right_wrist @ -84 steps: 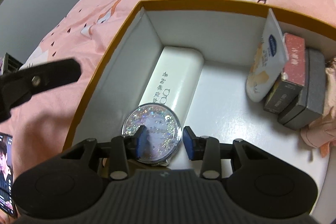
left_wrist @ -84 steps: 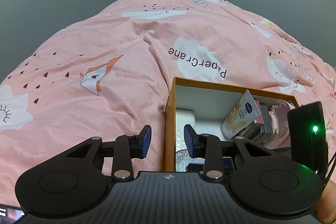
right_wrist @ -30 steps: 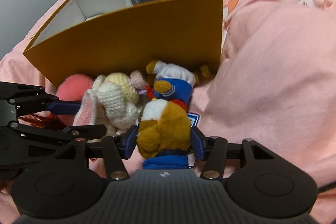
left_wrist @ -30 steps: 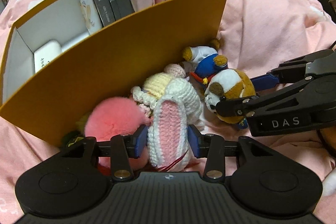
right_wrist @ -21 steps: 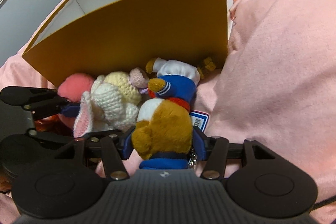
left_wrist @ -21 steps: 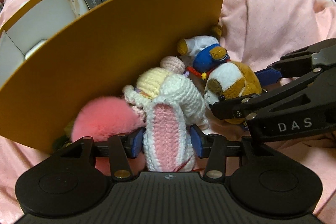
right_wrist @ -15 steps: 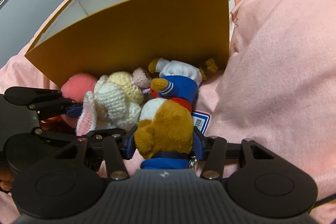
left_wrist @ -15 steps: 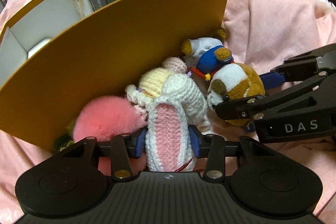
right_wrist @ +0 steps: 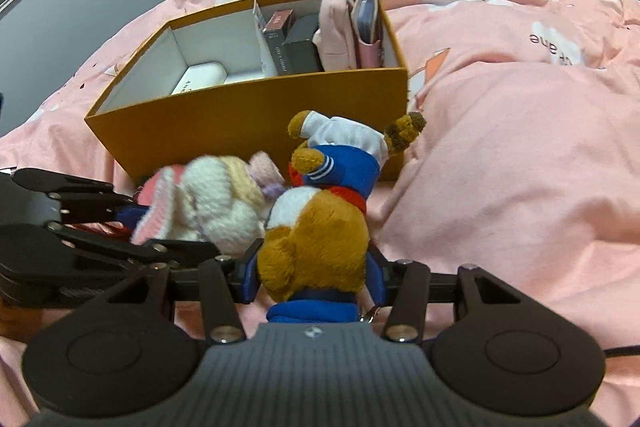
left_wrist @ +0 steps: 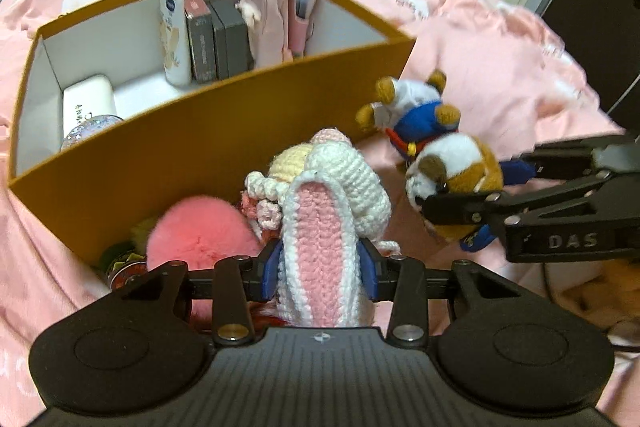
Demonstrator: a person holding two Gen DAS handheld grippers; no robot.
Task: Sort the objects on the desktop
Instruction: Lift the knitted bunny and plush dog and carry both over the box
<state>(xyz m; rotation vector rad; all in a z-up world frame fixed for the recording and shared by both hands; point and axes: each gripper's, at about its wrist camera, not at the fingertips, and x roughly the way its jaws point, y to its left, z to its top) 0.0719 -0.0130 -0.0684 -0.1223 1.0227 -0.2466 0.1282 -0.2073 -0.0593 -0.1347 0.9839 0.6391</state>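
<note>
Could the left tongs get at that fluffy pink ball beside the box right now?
Probably not yet: the left tongs are already clamped on the crocheted bunny, so they are full. The pink pom-pom lies just to their left against the orange box, uncovered on top.

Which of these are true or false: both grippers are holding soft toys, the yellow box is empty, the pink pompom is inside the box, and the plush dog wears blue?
1. Both grippers hold soft toys. True: the left gripper grips the crocheted bunny, the right gripper the plush dog.
2. The yellow box is empty. False: it holds a white case, small cartons and a pink pouch.
3. The pink pompom is inside the box. False: it lies outside, against the front wall.
4. The plush dog wears blue. True.
</note>
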